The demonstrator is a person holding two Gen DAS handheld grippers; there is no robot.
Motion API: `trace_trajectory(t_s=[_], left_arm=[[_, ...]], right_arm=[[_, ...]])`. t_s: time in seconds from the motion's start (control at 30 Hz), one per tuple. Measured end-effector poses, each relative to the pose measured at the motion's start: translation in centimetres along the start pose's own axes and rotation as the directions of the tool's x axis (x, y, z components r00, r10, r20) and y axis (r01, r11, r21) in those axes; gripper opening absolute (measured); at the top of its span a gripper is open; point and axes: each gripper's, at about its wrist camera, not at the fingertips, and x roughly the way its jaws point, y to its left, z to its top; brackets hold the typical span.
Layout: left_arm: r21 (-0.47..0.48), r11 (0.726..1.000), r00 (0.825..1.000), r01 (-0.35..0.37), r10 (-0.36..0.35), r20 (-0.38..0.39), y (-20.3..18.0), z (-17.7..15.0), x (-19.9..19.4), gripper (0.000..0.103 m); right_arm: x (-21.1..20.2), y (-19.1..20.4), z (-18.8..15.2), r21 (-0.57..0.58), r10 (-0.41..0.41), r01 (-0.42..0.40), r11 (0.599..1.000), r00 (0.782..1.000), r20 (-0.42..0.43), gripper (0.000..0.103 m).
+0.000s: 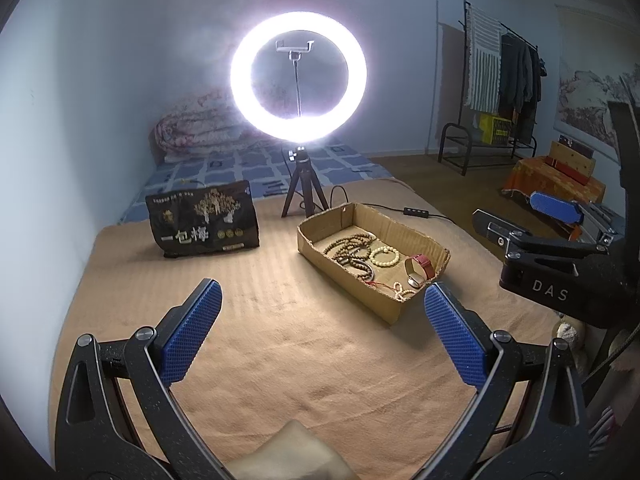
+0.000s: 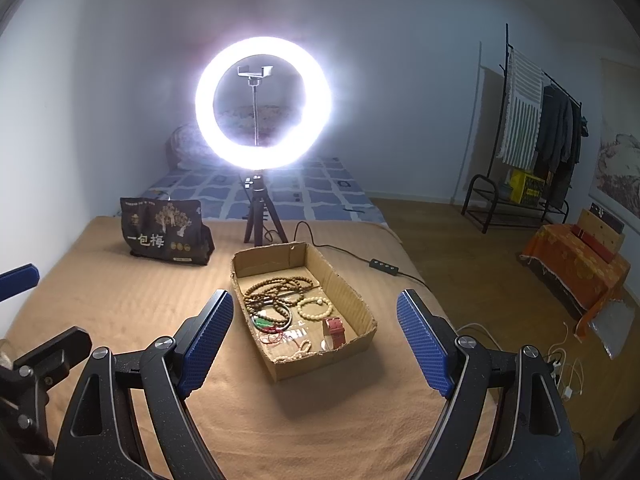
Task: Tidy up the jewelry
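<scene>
Resting on the tan blanket (image 2: 320, 420), cardboard tray (image 2: 360, 304) holds wooden bead strands (image 2: 276, 288), cream bracelet (image 2: 315, 307), red watch (image 2: 334, 330); left gripper (image 1: 322, 312) and right gripper (image 2: 316, 332) both spread, empty.

Tan blanket (image 2: 120, 304) lying plain, brown box (image 2: 352, 300) holding cream beads (image 2: 315, 307) with a red watch (image 2: 334, 332) at 5 o'clock, blue checked sheet (image 2: 320, 192) showing at 12 o'clock

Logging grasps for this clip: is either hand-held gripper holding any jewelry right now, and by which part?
Nothing is held. The left hand-held gripper and right hand-held gripper are both open and empty above the blanket; the jewelry lies in the cardboard box.
</scene>
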Motion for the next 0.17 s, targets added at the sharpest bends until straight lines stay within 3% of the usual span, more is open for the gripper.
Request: trace_trajectory(t_s=[0.17], left_arm=[[0.013, 1.000, 1.000, -0.010, 0.010, 0.005, 0.04, 0.18, 0.09, 0.103]], right_arm=[[0.07, 0.01, 0.04, 0.002, 0.001, -0.001, 1.000, 1.000, -0.001, 0.084]])
